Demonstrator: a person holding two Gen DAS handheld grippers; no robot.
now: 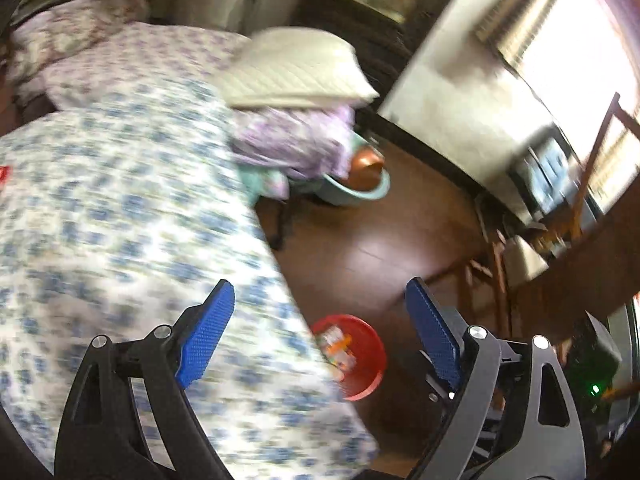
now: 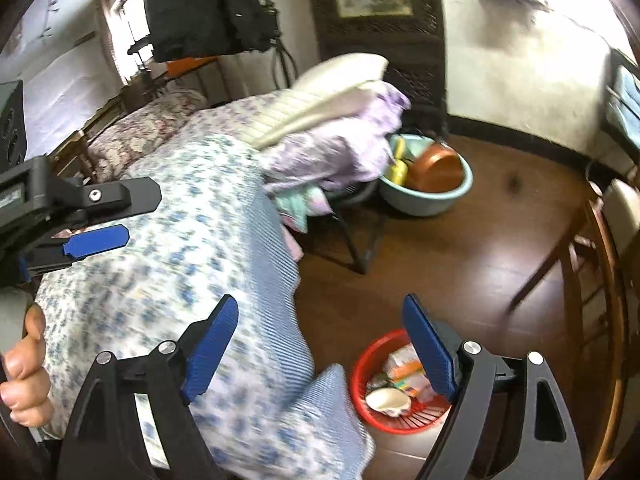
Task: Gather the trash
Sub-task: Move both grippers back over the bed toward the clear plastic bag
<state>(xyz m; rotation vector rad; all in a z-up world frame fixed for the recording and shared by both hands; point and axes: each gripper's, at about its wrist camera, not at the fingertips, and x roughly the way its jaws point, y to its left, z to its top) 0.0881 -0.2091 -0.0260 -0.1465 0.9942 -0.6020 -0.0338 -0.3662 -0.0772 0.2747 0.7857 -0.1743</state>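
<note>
A red basket (image 2: 380,404) with several pieces of trash in it stands on the wooden floor beside the bed; it also shows in the left wrist view (image 1: 360,354). My right gripper (image 2: 320,348) is open and empty, above the bed's edge and the basket. My left gripper (image 1: 320,332) is open and empty over the blue-flowered bedspread (image 1: 120,220); it also shows at the left of the right wrist view (image 2: 100,240). A small red item (image 1: 3,178) lies on the bed at the far left edge, too cut off to identify.
A cream cushion (image 1: 296,68) lies on purple bedding (image 2: 340,148) at the bed's far end. A teal basin (image 2: 432,196) holding a brown bowl sits on the floor. A wooden chair (image 2: 592,264) stands at the right. A black bag (image 2: 200,8) hangs at the back.
</note>
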